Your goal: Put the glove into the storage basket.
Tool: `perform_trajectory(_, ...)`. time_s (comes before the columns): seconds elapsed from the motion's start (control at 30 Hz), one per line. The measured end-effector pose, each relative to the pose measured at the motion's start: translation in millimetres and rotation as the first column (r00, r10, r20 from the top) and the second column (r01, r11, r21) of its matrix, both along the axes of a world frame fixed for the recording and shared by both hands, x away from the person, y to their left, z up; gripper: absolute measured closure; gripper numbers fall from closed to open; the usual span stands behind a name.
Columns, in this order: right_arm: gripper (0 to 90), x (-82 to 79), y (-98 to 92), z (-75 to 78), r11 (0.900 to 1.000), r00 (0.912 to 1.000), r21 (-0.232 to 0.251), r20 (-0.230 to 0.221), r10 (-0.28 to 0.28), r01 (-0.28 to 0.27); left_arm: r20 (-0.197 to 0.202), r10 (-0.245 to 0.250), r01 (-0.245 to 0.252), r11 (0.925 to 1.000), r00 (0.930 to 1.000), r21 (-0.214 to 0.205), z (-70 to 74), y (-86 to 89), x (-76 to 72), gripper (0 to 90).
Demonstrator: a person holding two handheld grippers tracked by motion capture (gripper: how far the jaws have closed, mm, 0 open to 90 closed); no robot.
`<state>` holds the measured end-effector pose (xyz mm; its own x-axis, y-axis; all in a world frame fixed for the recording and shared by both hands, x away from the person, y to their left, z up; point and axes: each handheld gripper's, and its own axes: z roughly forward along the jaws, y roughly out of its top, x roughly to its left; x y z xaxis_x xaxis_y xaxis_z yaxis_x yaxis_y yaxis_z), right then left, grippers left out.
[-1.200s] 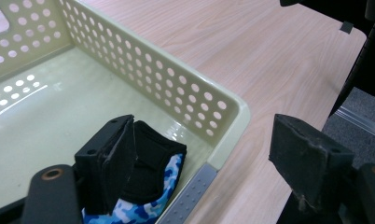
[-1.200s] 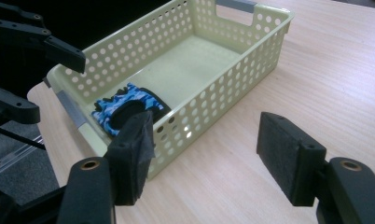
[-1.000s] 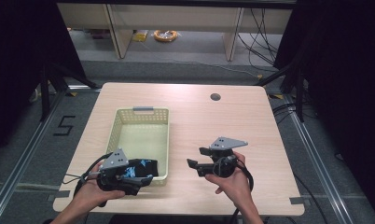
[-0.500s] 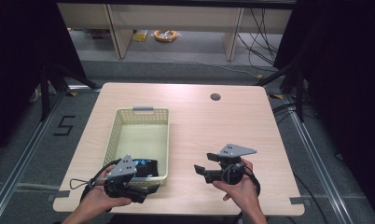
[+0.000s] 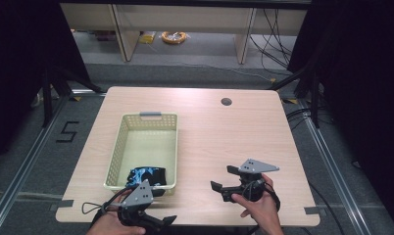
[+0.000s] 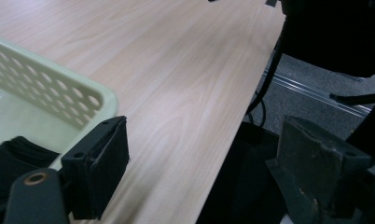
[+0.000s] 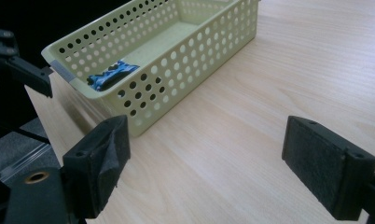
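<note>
A pale green perforated basket [image 5: 147, 142] stands on the left half of the wooden table [image 5: 219, 132]. A dark blue and black bundle [image 5: 147, 175] lies at its near end, also showing through the basket's wall [image 7: 176, 60] as a blue bundle [image 7: 108, 73]. My left gripper [image 5: 163, 206] is at the table's near edge, just in front of the basket's near right corner [image 6: 59, 93]. Its jaws have just been opening and stand open with nothing between them. My right gripper [image 5: 223, 177] hovers right of the basket, pointing left. Its jaws have likewise been opening and hold nothing.
A small round hole [image 5: 226, 102] sits near the table's far edge. Bare wood stretches across the right half and behind the basket. Dark floor, rails and cables [image 6: 269, 79] lie beyond the table's edges. An orange cable coil [image 5: 173, 36] rests on the floor far back.
Both hands have drawn back toward the table's near edge. The left gripper has come away from the basket's near end, and both pairs of jaws stand wider apart.
</note>
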<state>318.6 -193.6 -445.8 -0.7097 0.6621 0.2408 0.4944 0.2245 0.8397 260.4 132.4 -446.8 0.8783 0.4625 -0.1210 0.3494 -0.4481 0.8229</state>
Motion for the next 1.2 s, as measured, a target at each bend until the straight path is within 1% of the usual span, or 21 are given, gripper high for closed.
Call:
perform_trajectory(0.17,16.9,-7.3,-1.6,-2.1,1.0,1.0,-0.004,-0.001,0.002,-0.002,-0.018,-0.017,0.017,0.9998,0.9997,-0.01,-7.7,-2.6,-6.9,16.1)
perform_trajectory(0.2,17.0,-9.9,-1.2,-2.3,1.0,0.9997,0.002,-0.025,-0.002,0.002,-0.002,-0.045,0.045,0.9989,0.999,0.013,-8.9,-1.8,-6.2,16.2)
perform_trajectory(0.27,17.3,-9.8,-2.4,-5.2,1.0,1.0,-0.008,-0.006,0.005,-0.005,-0.042,-0.019,0.018,0.9996,0.9989,-0.021,-14.8,-5.5,-11.1,16.2)
perform_trajectory(0.33,17.6,-12.9,-2.3,-6.6,1.0,0.9994,-0.002,-0.033,-0.006,0.006,-0.034,-0.024,0.024,0.9997,0.9991,-0.001,-19.3,-6.5,-13.2,16.2)
perform_trajectory(0.43,17.6,-12.5,-3.7,-9.6,0.9999,1.0,-0.012,-0.008,0.006,-0.006,-0.026,-0.029,0.029,0.9993,0.9992,0.021,-23.9,-7.7,-14.5,16.2)
perform_trajectory(0.47,17.7,-18.3,-3.4,-9.9,0.9999,0.9986,-0.011,-0.052,-0.006,0.006,-0.034,-0.033,0.034,0.9989,0.9989,0.031,-27.5,-8.4,-15.5,16.2)
perform_trajectory(0.5,17.7,-16.6,-3.6,-12.2,0.9999,0.9999,-0.005,-0.011,0.009,-0.009,-0.031,-0.041,0.042,0.9986,0.9987,0.031,-29.5,-9.0,-15.7,16.2)
perform_trajectory(0.53,17.7,-19.3,-3.1,-12.2,1.0,0.9994,-0.004,-0.034,0.004,-0.004,-0.042,-0.041,0.043,0.9987,0.9983,0.027,-31.5,-9.9,-16.9,16.2)
perform_trajectory(0.57,17.7,-18.7,-4.0,-13.5,0.9997,0.9997,-0.013,-0.01,0.021,-0.021,-0.021,-0.052,0.053,0.9975,0.9984,0.046,-32.2,-9.6,-16.7,16.2)
perform_trajectory(0.6,17.7,-23.2,-3.0,-12.5,1.0,0.9988,-0.006,-0.049,0.003,-0.004,-0.036,-0.043,0.044,0.9983,0.9984,0.039,-33.6,-10.3,-18.4,16.2)
perform_trajectory(0.67,17.7,-22.9,-3.1,-15.8,0.9997,0.9996,-0.004,-0.012,0.025,-0.025,-0.041,-0.052,0.054,0.9972,0.9978,0.051,-35.4,-9.4,-18.2,16.2)
perform_trajectory(0.7,17.7,-26.7,-2.8,-14.6,0.9998,0.9991,-0.013,-0.041,0.011,-0.012,-0.032,-0.043,0.044,0.9983,0.9986,0.037,-38.0,-10.4,-19.1,16.2)
perform_trajectory(0.73,17.8,-24.8,-2.9,-17.4,0.9994,0.9994,-0.006,-0.008,0.033,-0.033,-0.035,-0.044,0.046,0.9977,0.9984,0.051,-39.4,-9.9,-19.2,16.2)
perform_trajectory(0.77,18.0,-29.7,-2.4,-16.1,0.9997,0.9987,-0.016,-0.049,0.016,-0.017,-0.031,-0.035,0.036,0.9983,0.9989,0.046,-41.5,-10.8,-20.3,16.2)
perform_trajectory(0.8,18.0,-27.3,-3.0,-19.3,0.9991,0.9992,-0.016,0.0,0.039,-0.039,-0.025,-0.04,0.041,0.9966,0.9989,0.071,-42.4,-9.5,-19.8,16.2)
perform_trajectory(1.0,18.1,-35.4,-1.3,-25.3,0.9984,0.9982,-0.028,-0.037,0.047,-0.048,-0.03,-0.03,0.032,0.9966,0.9991,0.076,-48.2,-8.3,-21.8,16.2)
perform_trajectory(1.07,18.1,-35.5,-2.9,-27.0,0.9966,0.998,-0.053,-0.008,0.062,-0.063,-0.009,-0.039,0.04,0.9941,0.9992,0.101,-49.4,-6.3,-20.0,16.2)
perform_trajectory(1.1,18.2,-37.9,-2.0,-27.7,0.9969,0.9974,-0.042,-0.032,0.065,-0.066,-0.009,-0.039,0.04,0.9941,0.9992,0.101,-49.4,-6.3,-20.0,16.2)
perform_trajectory(1.13,18.3,-37.2,-3.3,-28.9,0.9944,0.9965,-0.064,-0.003,0.083,-0.083,-0.043,-0.015,0.019,0.9962,0.9989,0.084,-51.6,-7.2,-22.6,16.2)
perform_trajectory(1.17,18.4,-40.3,-2.1,-29.5,0.996,0.9968,-0.05,-0.035,0.072,-0.073,-0.039,-0.014,0.018,0.995,0.9991,0.098,-52.1,-6.3,-22.3,16.2)
perform_trajectory(1.2,18.5,-40.1,-2.8,-30.6,0.9937,0.9959,-0.067,-0.02,0.088,-0.089,-0.03,-0.016,0.019,0.995,0.9994,0.098,-53.1,-5.9,-22.2,16.2)
